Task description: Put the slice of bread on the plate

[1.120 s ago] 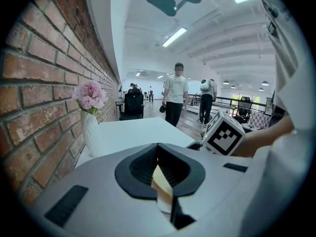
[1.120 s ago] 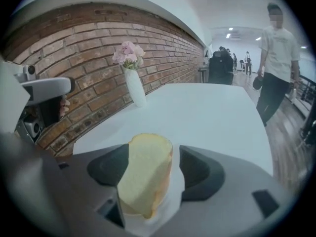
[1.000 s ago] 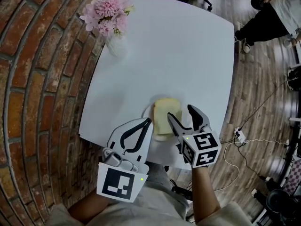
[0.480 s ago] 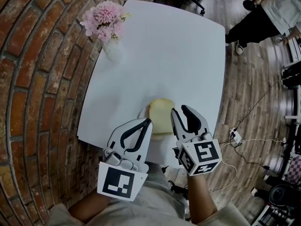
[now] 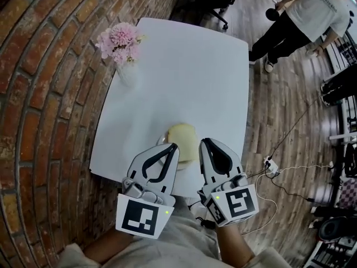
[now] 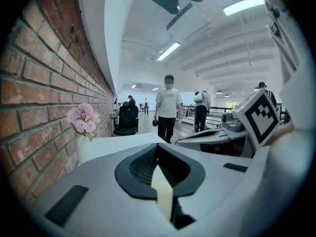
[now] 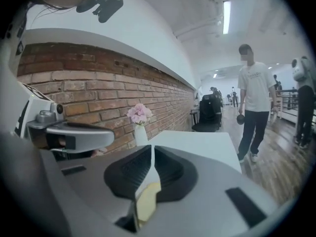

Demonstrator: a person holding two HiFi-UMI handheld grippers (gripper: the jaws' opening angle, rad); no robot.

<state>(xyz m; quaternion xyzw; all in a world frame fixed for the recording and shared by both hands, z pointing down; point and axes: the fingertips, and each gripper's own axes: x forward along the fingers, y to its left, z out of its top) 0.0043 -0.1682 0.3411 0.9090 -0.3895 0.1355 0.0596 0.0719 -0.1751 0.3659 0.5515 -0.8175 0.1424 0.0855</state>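
Observation:
The pale slice of bread (image 5: 183,141) lies flat on a white plate (image 5: 162,138) near the table's front edge. Nothing holds it. Both grippers hang above and just in front of it. My left gripper (image 5: 175,147) is shut with its tips together, and nothing is in it. My right gripper (image 5: 203,143) is closing; only a thin slit is left between its jaws, and they are empty. In the left gripper view the bread (image 6: 163,199) shows below the shut left gripper (image 6: 158,147). The right gripper view shows the bread (image 7: 146,201) under the right gripper (image 7: 152,149).
A white vase of pink flowers (image 5: 120,44) stands at the far left corner of the white table (image 5: 195,71). Brick surfaces (image 5: 50,94) run along the left. A person (image 5: 304,15) stands on the wooden floor at the far right. A power strip with cables (image 5: 269,163) lies right of the table.
Both grippers rose off the table, the right one more. The right jaws went from wide open beside the bread to nearly together. The bread stayed on the plate.

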